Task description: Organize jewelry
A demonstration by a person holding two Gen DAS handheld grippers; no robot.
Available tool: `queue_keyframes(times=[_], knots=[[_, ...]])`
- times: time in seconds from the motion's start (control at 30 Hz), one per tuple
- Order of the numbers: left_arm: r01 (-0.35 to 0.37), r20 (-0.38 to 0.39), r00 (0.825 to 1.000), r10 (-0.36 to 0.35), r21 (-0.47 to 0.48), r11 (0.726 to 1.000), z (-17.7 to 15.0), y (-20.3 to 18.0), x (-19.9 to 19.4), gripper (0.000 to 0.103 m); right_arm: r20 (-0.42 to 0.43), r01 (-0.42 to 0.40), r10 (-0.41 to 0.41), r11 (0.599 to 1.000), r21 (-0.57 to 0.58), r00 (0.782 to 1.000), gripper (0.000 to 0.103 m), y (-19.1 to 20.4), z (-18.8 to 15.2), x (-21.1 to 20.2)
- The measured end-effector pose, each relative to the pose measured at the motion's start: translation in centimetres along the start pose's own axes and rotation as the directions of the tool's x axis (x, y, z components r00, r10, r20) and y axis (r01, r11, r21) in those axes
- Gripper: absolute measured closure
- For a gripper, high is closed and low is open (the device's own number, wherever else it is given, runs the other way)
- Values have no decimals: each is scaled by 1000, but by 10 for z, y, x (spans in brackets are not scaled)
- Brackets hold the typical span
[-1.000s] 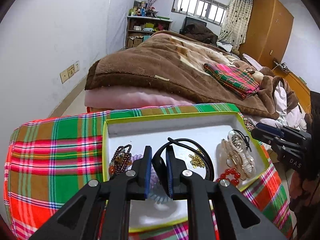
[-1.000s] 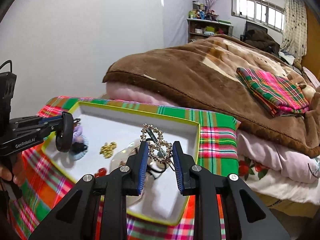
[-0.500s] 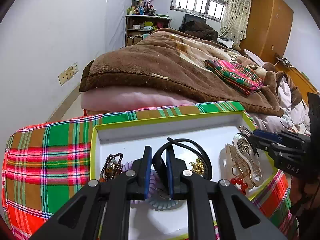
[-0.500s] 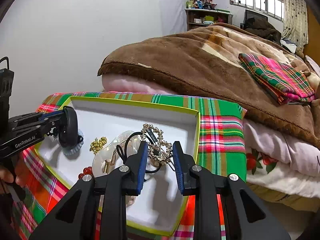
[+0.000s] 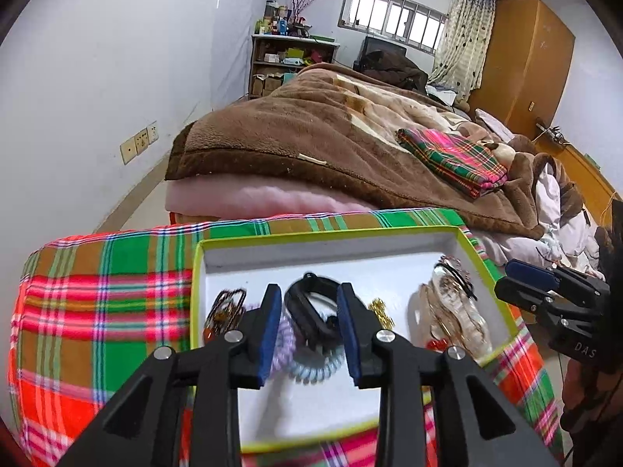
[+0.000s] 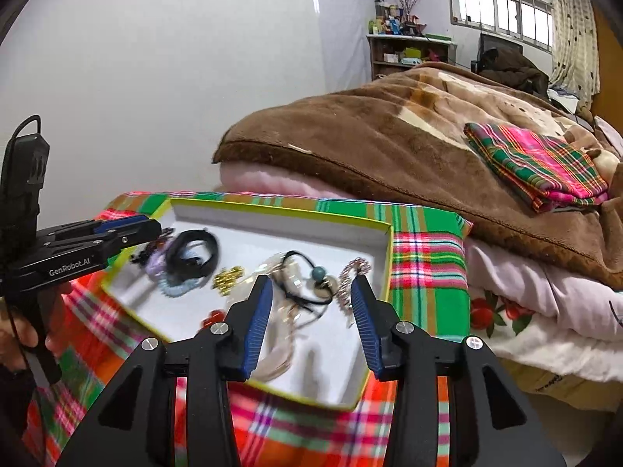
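In my left wrist view, my left gripper hangs over the lower middle of the frame, above the white tray with the lime-green rim. Its jaws are opening, spread to either side of a black band that lies in the tray; the blue pads sit clear of it, so I am pinching nothing. Just below the band lie a pale blue coil hair tie and a lilac coil, touching each other. Left of my fingers is a dark bead bracelet, blurred. Right of them is a small gold piece, and further right a clear, glassy heap of jewelry with red beads at its lower edge.

In my right wrist view, my right gripper sits low in the centre of the frame over the right half of the tray. Its jaws are opening too, and wide apart. Between them lie a black cord with a teal bead and, close to the right-hand finger, a sparkly chain piece; neither pad presses on them.

The tray rests on a plaid cloth covering the counter. Beyond it, filling the upper right of both frames, is a bed under a brown blanket.
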State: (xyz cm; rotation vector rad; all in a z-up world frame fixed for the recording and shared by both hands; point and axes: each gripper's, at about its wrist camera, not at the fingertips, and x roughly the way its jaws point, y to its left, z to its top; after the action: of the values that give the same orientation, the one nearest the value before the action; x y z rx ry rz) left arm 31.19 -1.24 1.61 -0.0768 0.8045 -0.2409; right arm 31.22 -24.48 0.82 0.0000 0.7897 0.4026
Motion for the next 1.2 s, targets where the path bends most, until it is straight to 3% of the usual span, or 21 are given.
queue_keyframes(times=[0.2, 0.7, 1.2], knots=[[-13, 11, 1000, 13, -5, 1000, -20, -6, -34, 58, 16, -17, 17, 1000, -23, 1000, 60, 28, -18, -30], [-38, 50, 998, 38, -9, 999, -80, -34, -107, 54, 34, -45, 46, 998, -38, 998, 60, 78, -67, -98], [-125, 60, 990, 127, -32, 992, -145, -56, -156, 54, 44, 19, -17, 999, -45, 999, 60, 103, -122, -147]])
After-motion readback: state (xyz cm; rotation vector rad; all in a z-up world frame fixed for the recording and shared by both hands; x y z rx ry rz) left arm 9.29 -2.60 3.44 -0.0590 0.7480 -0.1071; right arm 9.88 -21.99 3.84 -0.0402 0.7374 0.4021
